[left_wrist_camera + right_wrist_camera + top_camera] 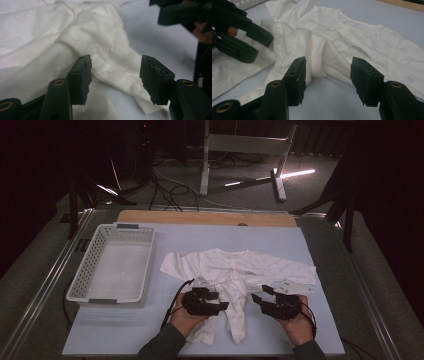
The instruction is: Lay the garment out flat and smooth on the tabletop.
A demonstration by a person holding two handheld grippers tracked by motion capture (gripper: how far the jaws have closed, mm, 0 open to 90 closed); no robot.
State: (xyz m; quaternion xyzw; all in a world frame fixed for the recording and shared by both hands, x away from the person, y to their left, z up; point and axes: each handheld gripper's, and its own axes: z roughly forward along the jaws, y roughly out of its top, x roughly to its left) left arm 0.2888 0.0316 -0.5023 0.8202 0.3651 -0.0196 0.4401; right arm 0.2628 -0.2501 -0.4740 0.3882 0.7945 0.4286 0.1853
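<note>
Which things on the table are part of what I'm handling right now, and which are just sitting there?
In the job:
white baby suit
left gripper, open
right gripper, open

Lying about:
white basket, apart at the left
wooden board at the far edge

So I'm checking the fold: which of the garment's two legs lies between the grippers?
The longer leg, reaching nearest the table's front edge between left gripper and right gripper; the other leg lies bunched beneath the left hand.

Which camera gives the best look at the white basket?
The high view: the whole white basket sits left of the baby garment. The right gripper view catches just a perforated corner at the top edge.
</note>
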